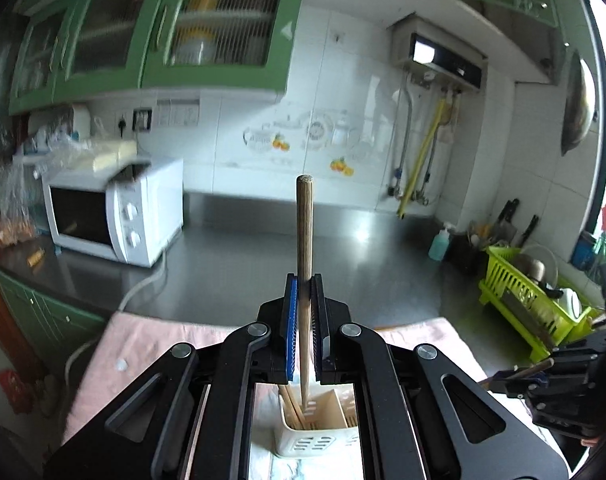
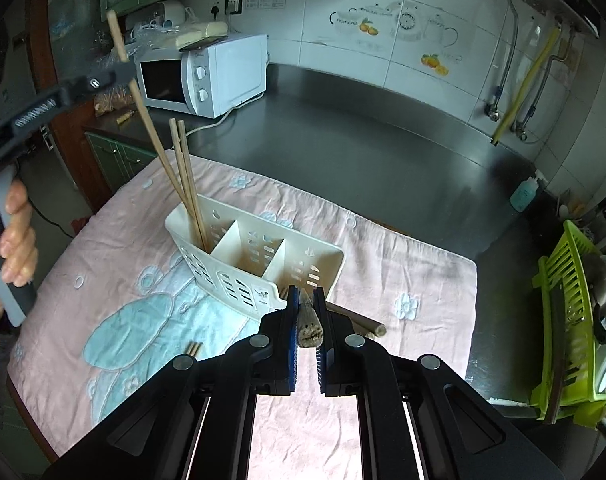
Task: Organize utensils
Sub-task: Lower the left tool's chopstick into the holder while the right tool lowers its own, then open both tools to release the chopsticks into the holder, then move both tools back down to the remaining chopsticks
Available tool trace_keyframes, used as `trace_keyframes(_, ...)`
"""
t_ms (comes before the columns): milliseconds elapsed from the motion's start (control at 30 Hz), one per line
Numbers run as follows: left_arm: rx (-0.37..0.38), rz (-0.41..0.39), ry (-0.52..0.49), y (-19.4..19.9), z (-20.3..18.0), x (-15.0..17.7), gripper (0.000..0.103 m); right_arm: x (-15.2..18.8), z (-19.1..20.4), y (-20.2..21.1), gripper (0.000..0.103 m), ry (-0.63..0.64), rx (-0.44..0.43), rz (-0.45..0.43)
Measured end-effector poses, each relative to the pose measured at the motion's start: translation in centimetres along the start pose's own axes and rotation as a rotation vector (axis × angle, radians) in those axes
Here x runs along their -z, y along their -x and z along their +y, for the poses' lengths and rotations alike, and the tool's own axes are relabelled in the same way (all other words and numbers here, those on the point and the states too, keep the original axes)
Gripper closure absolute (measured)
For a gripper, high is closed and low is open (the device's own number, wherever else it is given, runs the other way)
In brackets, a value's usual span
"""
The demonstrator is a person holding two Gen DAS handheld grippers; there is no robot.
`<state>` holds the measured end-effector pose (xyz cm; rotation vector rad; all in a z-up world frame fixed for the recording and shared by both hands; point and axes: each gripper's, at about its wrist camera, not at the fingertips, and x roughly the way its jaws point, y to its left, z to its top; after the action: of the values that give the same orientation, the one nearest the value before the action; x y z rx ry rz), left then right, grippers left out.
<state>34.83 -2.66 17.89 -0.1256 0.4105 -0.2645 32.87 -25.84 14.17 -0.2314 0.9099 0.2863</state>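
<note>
My left gripper (image 1: 304, 280) is shut on a wooden chopstick (image 1: 304, 224) that stands upright between its pads, its lower end over the cream utensil holder (image 1: 319, 436). In the right wrist view the left gripper (image 2: 117, 68) holds that chopstick (image 2: 143, 114) slanting down to the left compartment of the holder (image 2: 255, 256), where two chopsticks (image 2: 185, 176) lean. My right gripper (image 2: 305, 296) is shut on another chopstick (image 2: 310, 330), seen end-on, just in front of the holder. The other two compartments look empty.
The holder stands on a pink towel (image 2: 403, 264) on a steel counter. More chopsticks lie on the towel (image 2: 359, 320) (image 2: 194, 349). A white microwave (image 2: 207, 76) stands back left, a green dish rack (image 2: 575, 320) at the right, a soap bottle (image 2: 523, 194) behind it.
</note>
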Motion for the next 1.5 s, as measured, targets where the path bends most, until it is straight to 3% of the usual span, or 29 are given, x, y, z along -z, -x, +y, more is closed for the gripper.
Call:
trace_keyframes(167,0.011,0.076,0.021,-2.1,0.7,1.2,0.097,0.1,-0.3,-0.4,0.096,-0.021,-0.008,-0.010)
trace_keyframes(433,0.011,0.098,0.008,-1.2,0.6,1.9,0.092,0.5,-0.3,1.8,0.090,-0.045,-0.015,-0.078)
trace_keyframes(567,0.002,0.095,-0.003,1.2,0.4,2.6,0.077,1.9,0.5,3.8,0.084,-0.054,-0.022,-0.120)
trace_keyframes(633,-0.006,0.091,-0.014,2.7,0.2,3.1,0.067,3.3,1.2,4.5,0.082,-0.064,-0.036,-0.134)
trace_keyframes(867,-0.048,0.088,-0.046,8.9,0.4,7.0,0.046,10.6,5.6,5.3,0.080,-0.074,-0.093,-0.147)
trace_keyframes(1100,-0.084,0.123,-0.075,13.6,0.6,12.8,0.024,18.2,10.1,3.3,0.080,-0.089,-0.120,-0.091)
trace_keyframes(1267,-0.102,0.166,-0.063,15.4,1.1,16.7,0.020,22.4,12.2,0.8,0.080,-0.135,-0.118,-0.039)
trace_keyframes(1500,-0.133,0.215,-0.034,16.5,2.3,21.0,0.020,25.5,14.0,-2.2,0.080,-0.218,-0.167,0.015)
